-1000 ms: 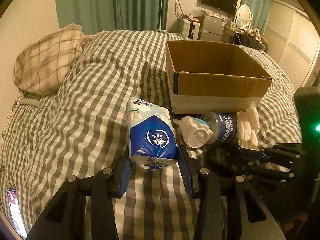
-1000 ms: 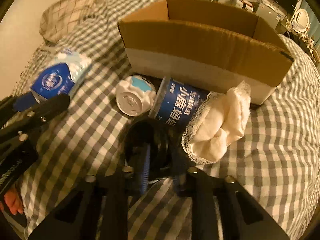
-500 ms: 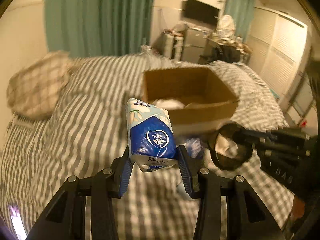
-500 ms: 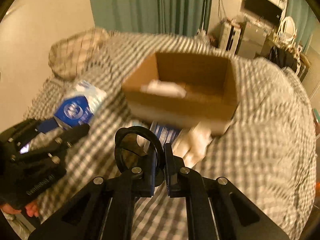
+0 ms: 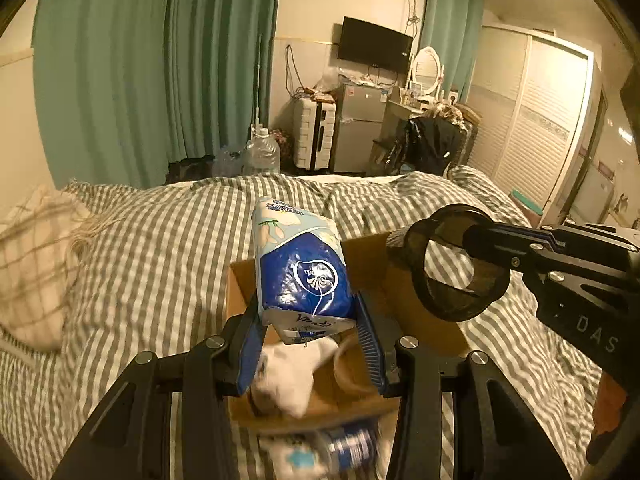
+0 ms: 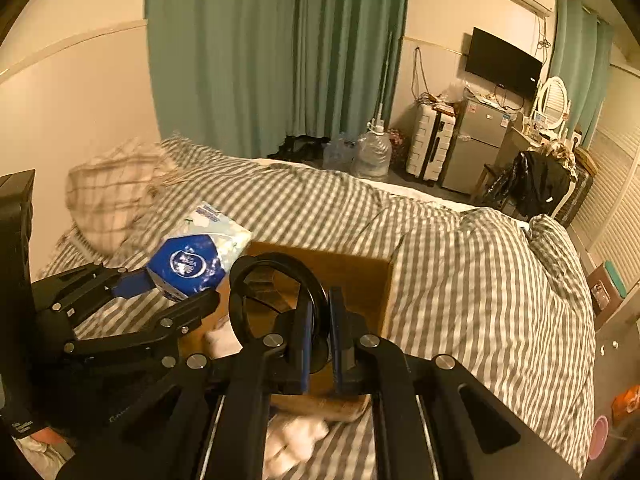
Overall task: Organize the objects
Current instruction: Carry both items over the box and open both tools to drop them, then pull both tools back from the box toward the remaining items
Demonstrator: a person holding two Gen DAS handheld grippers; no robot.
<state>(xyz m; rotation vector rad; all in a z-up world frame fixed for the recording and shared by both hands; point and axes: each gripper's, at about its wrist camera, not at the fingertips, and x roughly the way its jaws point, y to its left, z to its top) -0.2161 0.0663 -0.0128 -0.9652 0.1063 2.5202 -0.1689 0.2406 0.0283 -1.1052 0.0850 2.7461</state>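
My left gripper (image 5: 308,344) is shut on a blue and white tissue pack (image 5: 300,268) and holds it above the open cardboard box (image 5: 436,328) on the bed. The pack also shows in the right wrist view (image 6: 192,260). My right gripper (image 6: 318,344) is shut on a black ring-shaped object (image 6: 276,296), held over the box (image 6: 360,280); the ring also shows in the left wrist view (image 5: 452,268). White cloth (image 5: 288,372) lies inside the box. A blue-labelled bottle (image 5: 344,448) and white cloth (image 6: 292,440) lie on the bed in front of the box.
The bed has a grey and white checked cover (image 5: 160,248). A plaid pillow (image 5: 36,264) lies at the left. Green curtains (image 5: 160,72), a suitcase (image 5: 314,134), a small fridge (image 5: 358,126) and a wardrobe (image 5: 532,120) stand beyond the bed.
Both grippers have risen from the bed and moved over the box, the left carrying the tissue pack and the right carrying the black ring. The views now tilt up toward the room.
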